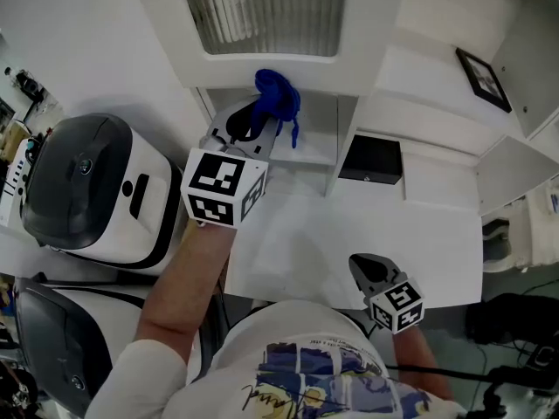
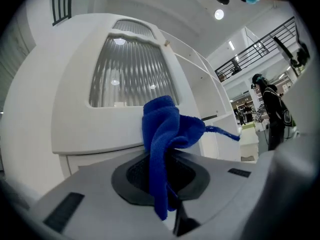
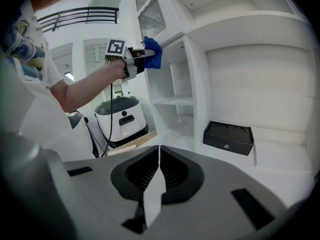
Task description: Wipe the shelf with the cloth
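A blue cloth [image 1: 278, 97] is bunched between the jaws of my left gripper [image 1: 259, 119], which is shut on it. The gripper is raised in front of the white shelf unit, just under the ribbed glass door [image 1: 262, 11] and above a small inner shelf [image 1: 316, 154]. In the left gripper view the cloth [image 2: 167, 131] hangs folded over the jaws of the left gripper [image 2: 162, 159]. The right gripper view shows that cloth [image 3: 153, 54] level with the cabinet's upper part. My right gripper [image 1: 369, 271] is held low near my body, shut and empty [image 3: 159, 149].
A black box [image 1: 371, 160] sits in a lower compartment to the right of the small shelf. A framed picture [image 1: 483, 78] stands on an upper right shelf. Two white-and-black appliances [image 1: 83, 186] stand to the left. The unit's flat white counter [image 1: 349, 243] lies in front of me.
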The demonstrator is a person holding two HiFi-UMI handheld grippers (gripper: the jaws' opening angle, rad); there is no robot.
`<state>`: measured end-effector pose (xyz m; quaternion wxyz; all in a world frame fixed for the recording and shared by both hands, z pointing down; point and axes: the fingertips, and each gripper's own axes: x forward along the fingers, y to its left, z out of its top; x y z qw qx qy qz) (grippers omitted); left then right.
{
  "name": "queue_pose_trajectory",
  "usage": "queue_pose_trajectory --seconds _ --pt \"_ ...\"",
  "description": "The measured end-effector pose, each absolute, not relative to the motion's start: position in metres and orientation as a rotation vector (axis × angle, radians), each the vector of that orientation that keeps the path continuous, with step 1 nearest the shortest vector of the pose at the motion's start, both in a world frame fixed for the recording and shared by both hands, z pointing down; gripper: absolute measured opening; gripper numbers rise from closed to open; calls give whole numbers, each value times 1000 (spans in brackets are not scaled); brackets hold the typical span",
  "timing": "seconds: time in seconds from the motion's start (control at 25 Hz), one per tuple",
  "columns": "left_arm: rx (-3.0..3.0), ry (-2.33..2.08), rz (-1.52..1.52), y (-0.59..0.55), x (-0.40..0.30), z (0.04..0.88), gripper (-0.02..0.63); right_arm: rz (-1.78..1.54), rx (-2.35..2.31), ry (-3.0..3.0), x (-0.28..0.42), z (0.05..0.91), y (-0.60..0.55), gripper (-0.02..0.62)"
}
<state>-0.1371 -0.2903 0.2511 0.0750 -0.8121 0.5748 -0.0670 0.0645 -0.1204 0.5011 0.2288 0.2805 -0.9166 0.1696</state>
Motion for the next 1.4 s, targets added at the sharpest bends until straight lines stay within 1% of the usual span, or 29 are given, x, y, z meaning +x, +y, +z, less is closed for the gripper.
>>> queue_pose_trajectory --seconds 0.4,0.92,1.2,1.4 --pt "-2393 1791 -205 -286 -204 254 55 452 786 -2512 31 498 -114 31" --pt "-2374 1807 -200 -282 -250 256 55 450 823 -2499 3 496 -108 31" --pt "-2358 1780 -226 -275 -252 257 55 460 833 -2500 -7 497 -102 31" --pt "-2416 1693 -286 -261 -218 276 55 474 848 -2494 0 499 -99 31"
